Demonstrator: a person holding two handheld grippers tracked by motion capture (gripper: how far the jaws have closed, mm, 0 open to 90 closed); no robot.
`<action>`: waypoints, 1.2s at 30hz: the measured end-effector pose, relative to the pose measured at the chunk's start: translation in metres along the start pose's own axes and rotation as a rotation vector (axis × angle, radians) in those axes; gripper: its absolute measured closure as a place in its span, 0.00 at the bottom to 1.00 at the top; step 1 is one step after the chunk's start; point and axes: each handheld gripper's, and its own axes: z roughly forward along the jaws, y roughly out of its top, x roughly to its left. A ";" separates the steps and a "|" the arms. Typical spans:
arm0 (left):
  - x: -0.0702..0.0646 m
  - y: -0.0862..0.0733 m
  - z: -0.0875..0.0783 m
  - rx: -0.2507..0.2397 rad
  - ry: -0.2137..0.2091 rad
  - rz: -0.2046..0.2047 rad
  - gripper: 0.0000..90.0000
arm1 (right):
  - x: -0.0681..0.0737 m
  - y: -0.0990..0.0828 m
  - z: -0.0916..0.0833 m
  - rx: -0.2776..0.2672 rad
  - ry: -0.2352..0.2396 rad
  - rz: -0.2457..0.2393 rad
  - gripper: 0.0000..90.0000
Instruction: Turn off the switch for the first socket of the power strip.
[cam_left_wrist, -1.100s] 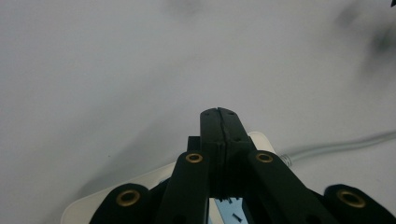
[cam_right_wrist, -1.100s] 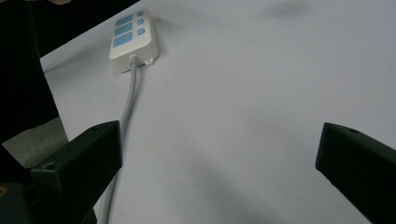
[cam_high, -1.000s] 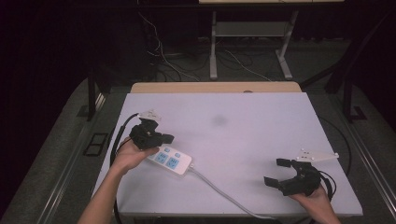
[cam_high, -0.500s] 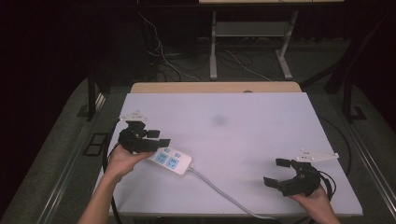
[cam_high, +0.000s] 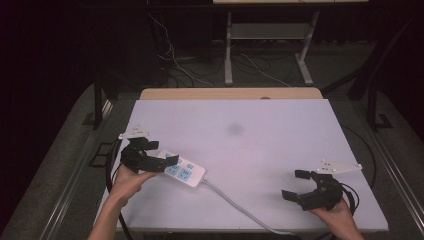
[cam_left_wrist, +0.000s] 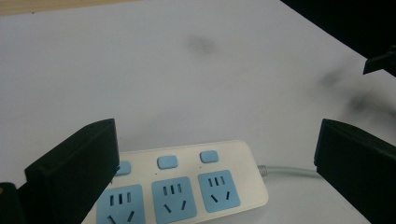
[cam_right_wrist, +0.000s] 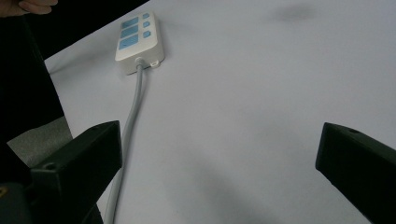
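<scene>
Fingers on my left gripper (cam_high: 157, 154) have just been opening, now spread wide w/ the power strip (cam_high: 184, 172) lying free between them on the table (cam_high: 260, 145), left side. Right gripper (cam_high: 299, 185) also spread, nothing in it, well apart at right.

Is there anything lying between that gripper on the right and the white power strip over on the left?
Nothing visible blocks it. Between the right gripper, whose jaws stand open, and the power strip there is bare white table, plus the strip's own grey cord trailing toward the near edge. The left gripper, its jaws just opened, hangs over the strip's far end.
</scene>
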 end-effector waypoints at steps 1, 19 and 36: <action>-0.001 -0.001 0.000 -0.006 0.000 -0.002 0.00 | 0.000 0.000 0.000 0.001 0.000 0.000 0.00; -0.017 -0.036 0.002 -0.053 -0.003 0.016 0.00 | 0.001 0.000 0.001 0.007 -0.001 -0.005 0.00; -0.028 -0.076 0.009 -0.055 -0.019 0.018 0.00 | 0.001 -0.001 0.002 0.018 0.000 -0.010 0.00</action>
